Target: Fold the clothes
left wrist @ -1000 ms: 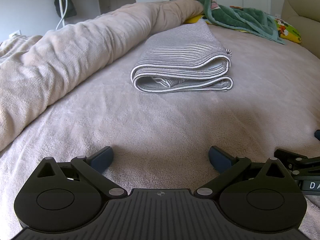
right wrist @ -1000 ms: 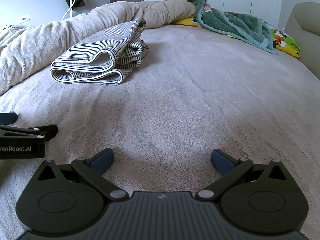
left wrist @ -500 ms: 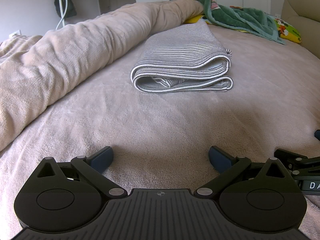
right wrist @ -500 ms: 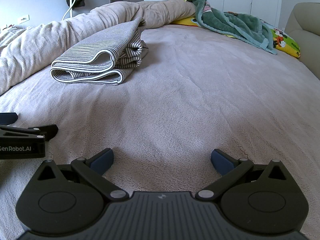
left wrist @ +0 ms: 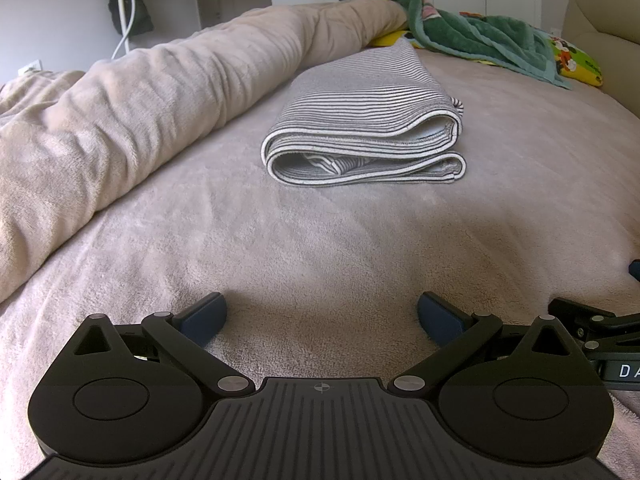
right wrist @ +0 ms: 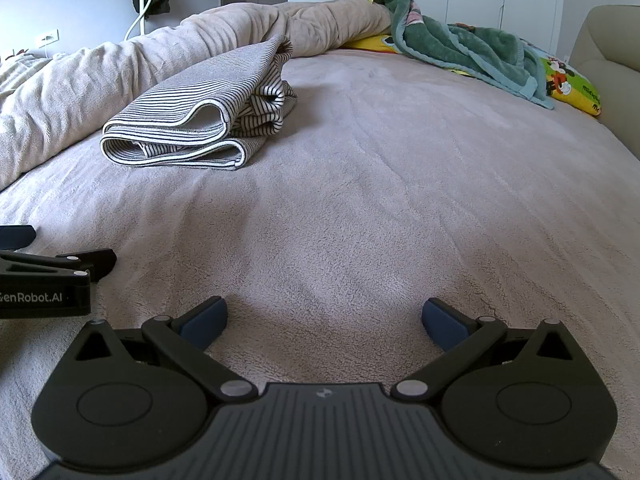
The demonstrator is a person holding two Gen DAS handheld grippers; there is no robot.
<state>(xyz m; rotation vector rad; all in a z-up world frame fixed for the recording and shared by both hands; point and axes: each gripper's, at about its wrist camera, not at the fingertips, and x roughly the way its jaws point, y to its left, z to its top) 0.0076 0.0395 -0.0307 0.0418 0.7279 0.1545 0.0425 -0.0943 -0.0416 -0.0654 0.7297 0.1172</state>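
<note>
Left wrist view shows the striped garment (left wrist: 362, 120) lying folded into a flat bundle on the bed (left wrist: 320, 248), ahead of the left gripper (left wrist: 322, 316) and apart from it, just beside the rolled beige blanket (left wrist: 140, 92). Both grippers rest low over the bed cover with jaws spread wide and nothing between them; the right gripper (right wrist: 324, 318) sits to the bundle's right, with the garment (right wrist: 200, 116) off to its front-left. The cloth looks like a thin, soft knit: light, limp, likely to sag and slide open if lifted by one layer. A sound hold would probably pinch all the stacked layers at the near rolled edge, one gripper toward each end. Farther back, a green blanket (left wrist: 472, 36) is heaped near a yellow pillow (left wrist: 576, 64).
</note>
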